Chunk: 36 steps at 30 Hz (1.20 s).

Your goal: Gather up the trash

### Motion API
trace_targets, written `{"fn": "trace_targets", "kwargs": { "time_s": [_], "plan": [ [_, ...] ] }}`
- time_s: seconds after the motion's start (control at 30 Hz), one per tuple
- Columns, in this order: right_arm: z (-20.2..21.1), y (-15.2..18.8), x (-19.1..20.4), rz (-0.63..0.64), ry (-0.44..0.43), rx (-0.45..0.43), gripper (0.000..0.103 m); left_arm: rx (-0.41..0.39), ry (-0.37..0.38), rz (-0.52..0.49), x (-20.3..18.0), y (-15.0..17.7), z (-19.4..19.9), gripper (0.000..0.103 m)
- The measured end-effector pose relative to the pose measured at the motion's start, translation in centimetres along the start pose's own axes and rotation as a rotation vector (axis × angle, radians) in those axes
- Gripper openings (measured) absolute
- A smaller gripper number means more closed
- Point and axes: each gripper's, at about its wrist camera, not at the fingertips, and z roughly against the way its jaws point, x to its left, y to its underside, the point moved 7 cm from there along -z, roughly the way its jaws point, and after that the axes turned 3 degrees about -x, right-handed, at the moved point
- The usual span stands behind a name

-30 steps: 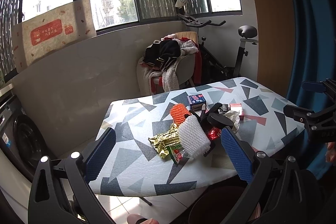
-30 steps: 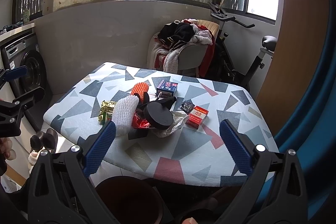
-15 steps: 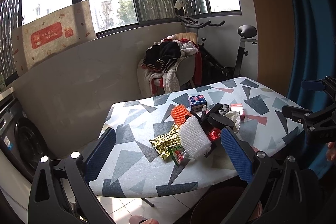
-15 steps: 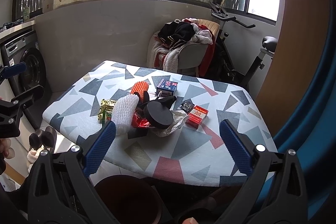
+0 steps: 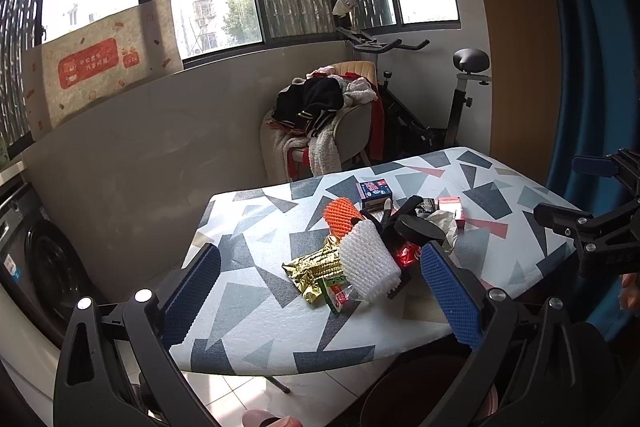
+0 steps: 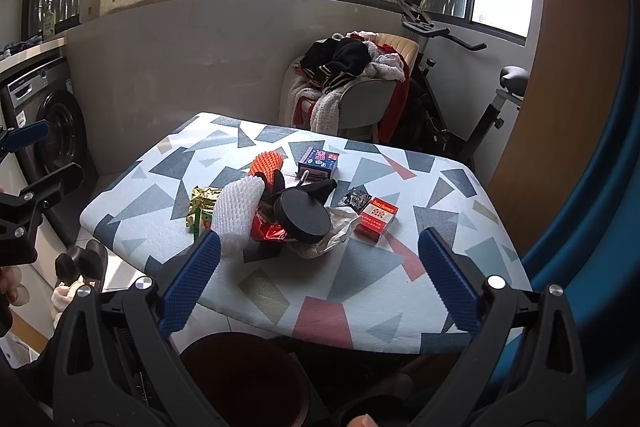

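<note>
- Trash pile [image 6: 280, 211]: heaped near the middle of the table [image 6: 460, 187], nearer its front-left edge. Parts that can be told apart: white foam net [image 6: 236, 211], orange net [image 6: 266, 163], gold wrapper [image 6: 204, 199], red wrapper [image 6: 270, 227], black disc [image 6: 302, 213] on crumpled paper [image 6: 340, 227].
- Loose boxes: a blue box [image 6: 318, 161] lies behind the pile and a red box [image 6: 376, 219] just beside it on the right, each apart from the heap.
- Bin [image 6: 244, 379]: dark, round, on the floor under the near table edge, below and between the two grippers.
- Right gripper [image 6: 316, 283]: jaws spread wide, empty, short of the table edge, pointed at the pile.
- Left gripper [image 5: 320, 299]: jaws likewise wide apart, empty, facing the white foam net [image 5: 368, 259] and gold wrapper [image 5: 316, 267] from the left side.
- Step in hand, as judged: approach and first pick; nothing is collected yet.
- Advice: take outlying, single pieces first. The foam net suits the left gripper; the red box suits the right.
- Close across the box's narrow side; pinch wrappers at a raised fold.
- Risk: the disc rests on loose paper and may slide or roll if that is dragged.
</note>
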Motion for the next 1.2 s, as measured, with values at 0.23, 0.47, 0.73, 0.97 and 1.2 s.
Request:
{"fn": "trace_targets", "kwargs": {
  "time_s": [0.23,0.47,0.73,0.97,1.2],
  "plan": [
    [-0.2,0.1,0.1,0.001,0.000,0.003,0.097,0.004,-0.001,0.001,0.0,0.3,-0.1,0.098],
    [-0.5,0.5,0.1,-0.001,0.003,0.009,0.097,0.007,0.028,0.026,0.1,0.6,-0.3,0.098],
    [-1.6,1.7,0.0,0.010,-0.003,0.005,0.097,0.046,0.102,0.062,0.4,2.2,-2.3,0.098],
    [-3.6,3.0,0.1,-0.037,-0.048,0.056,0.097,0.032,0.068,0.054,1.4,4.3,-4.4,0.098],
    [-7.4,4.8,1.3,-0.041,-0.112,0.124,0.097,0.174,0.091,0.131,3.1,8.1,-8.5,0.098]
  ]
}}
